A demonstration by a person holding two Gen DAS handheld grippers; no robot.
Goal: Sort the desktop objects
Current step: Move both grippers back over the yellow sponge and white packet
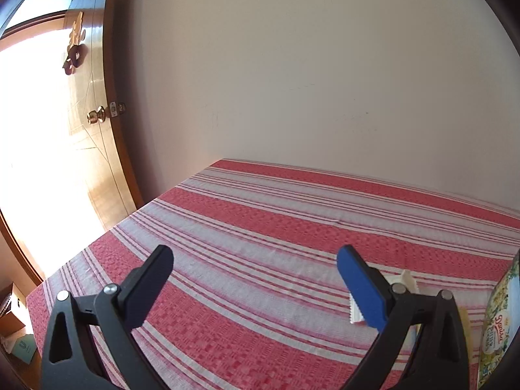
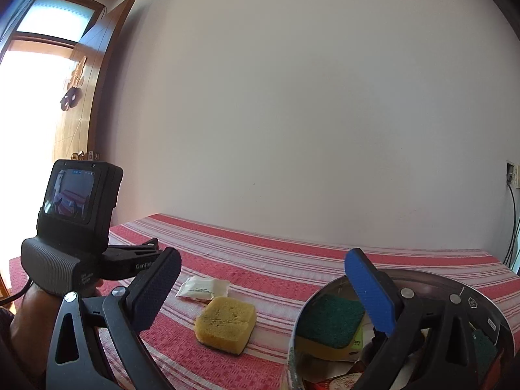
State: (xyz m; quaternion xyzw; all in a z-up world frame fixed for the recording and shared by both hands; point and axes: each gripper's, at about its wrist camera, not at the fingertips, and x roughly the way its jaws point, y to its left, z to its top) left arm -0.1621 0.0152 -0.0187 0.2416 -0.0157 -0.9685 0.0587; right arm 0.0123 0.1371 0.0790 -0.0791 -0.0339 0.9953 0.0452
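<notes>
Hovering over striped cloth [image 1: 260,243]: left gripper [image 1: 255,289] and right gripper [image 2: 263,291] both spread, empty. Yellow sponge [image 2: 226,323] beside tin [image 2: 299,318]; white sachet [image 2: 203,287] behind sponge.

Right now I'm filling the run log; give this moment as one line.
left gripper: open, empty | right gripper: open, empty | yellow square sponge, white sachet: on striped cloth | round metal tin: holds green-topped scouring pad

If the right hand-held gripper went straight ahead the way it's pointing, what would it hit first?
Likely nothing nearby: the right hand-held gripper is open and aims over the striped tablecloth toward the white wall, though depth is unclear.
</notes>
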